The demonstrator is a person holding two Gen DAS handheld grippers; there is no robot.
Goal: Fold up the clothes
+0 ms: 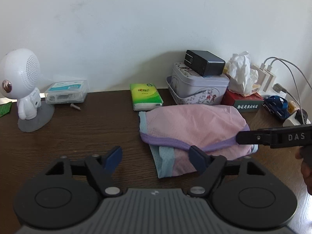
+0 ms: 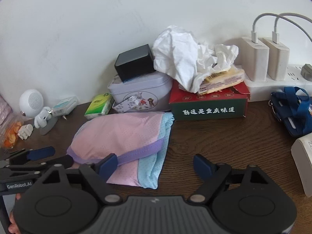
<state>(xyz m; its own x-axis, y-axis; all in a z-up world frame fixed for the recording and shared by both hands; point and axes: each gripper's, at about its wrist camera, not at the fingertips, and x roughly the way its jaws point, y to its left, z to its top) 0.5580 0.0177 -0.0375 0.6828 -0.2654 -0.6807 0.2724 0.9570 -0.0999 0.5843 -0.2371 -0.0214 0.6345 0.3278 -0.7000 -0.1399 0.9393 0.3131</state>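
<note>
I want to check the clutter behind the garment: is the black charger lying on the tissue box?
No, the black charger lies on the lid of the floral tin, beside the red and green tissue box.

Both wrist views look low across the table (image 1: 68, 136) toward the wall (image 2: 78, 29), sharing it.

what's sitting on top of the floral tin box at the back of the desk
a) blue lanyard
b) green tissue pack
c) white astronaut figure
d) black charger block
d: the black charger block rests on the lid of the floral tin box, while the green tissue pack lies on the desk beside the tin.
</note>
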